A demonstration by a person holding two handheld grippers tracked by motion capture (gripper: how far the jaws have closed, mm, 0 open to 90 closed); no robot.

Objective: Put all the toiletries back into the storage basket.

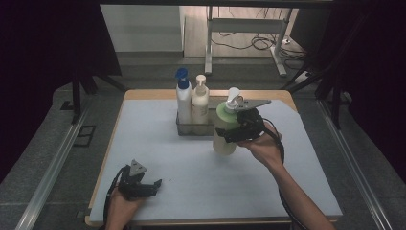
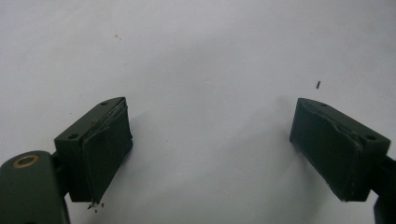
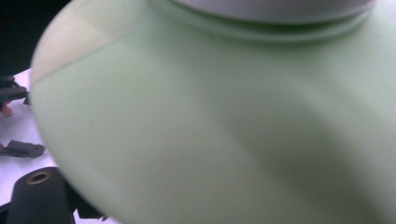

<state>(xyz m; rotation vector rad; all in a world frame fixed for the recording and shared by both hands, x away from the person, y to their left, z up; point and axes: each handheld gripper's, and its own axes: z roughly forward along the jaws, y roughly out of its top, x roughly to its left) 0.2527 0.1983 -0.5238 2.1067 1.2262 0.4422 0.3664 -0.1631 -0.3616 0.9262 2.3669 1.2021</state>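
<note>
A pale green pump bottle [image 1: 224, 130] with a white pump head is gripped around its upper body by my right gripper [image 1: 238, 130], which is shut on it. The bottle hangs upright just in front of the right end of a clear tray [image 1: 181, 128] at the table's middle back. In the right gripper view the green bottle [image 3: 210, 121] sits tight against the camera. My left gripper [image 1: 152, 187] rests near the table's front left, open, and nothing lies between its pads [image 2: 105, 149] above the white mat.
In the tray stand a white bottle with a blue cap [image 1: 183, 98] and a cream pump bottle [image 1: 200, 100]. A white mat [image 1: 158, 143] covers the wooden table. Dark curtains flank both sides, and a desk frame stands on the floor behind.
</note>
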